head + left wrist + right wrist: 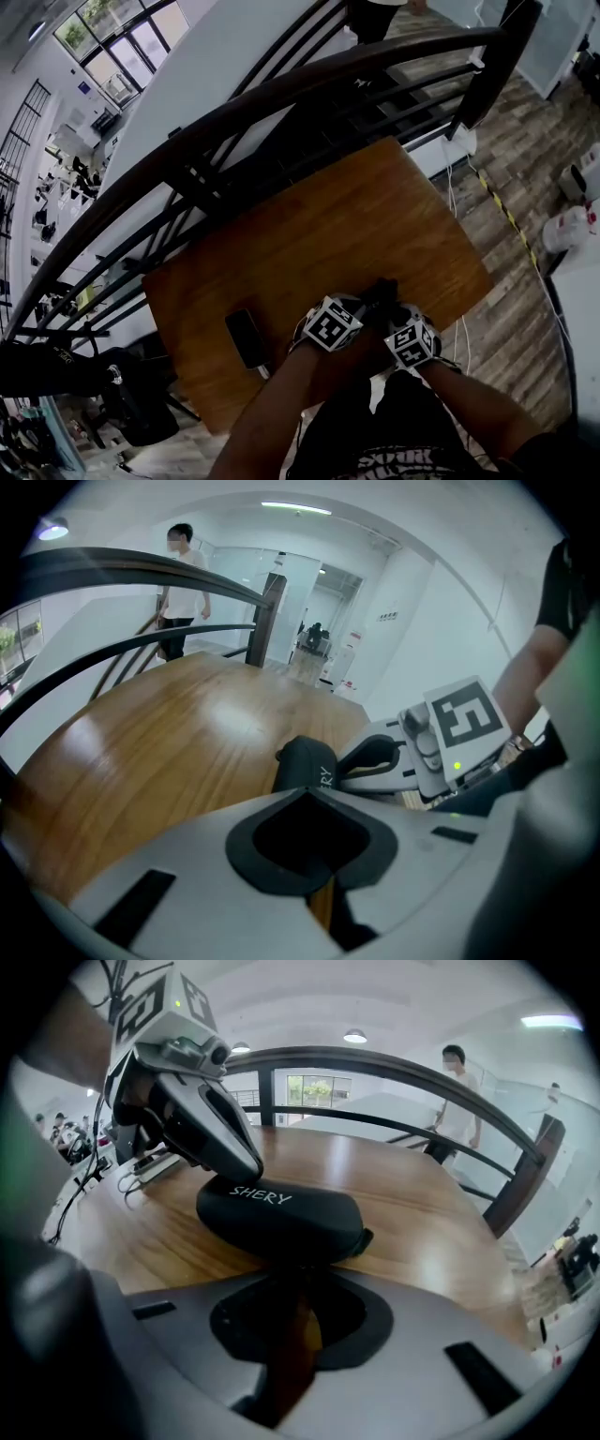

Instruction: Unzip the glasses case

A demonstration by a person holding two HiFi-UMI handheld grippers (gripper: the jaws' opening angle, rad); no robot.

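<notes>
one glasses case (281, 1213), one table (375, 225), left gripper (307, 797), right gripper (298, 1274) (both clamped on case)

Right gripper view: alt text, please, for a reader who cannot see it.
A black glasses case lettered SHERY lies on a wooden table, with the left gripper touching its left end, fingers closed, and the right gripper closed at its near edge. A curved railing and a person stand behind.

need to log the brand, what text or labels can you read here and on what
"SHERY": white print on top of the black glasses case, right gripper view.
"RY": the end of that same word, all that shows in the left gripper view.
Wall signs in the far room: too small to read.
</notes>
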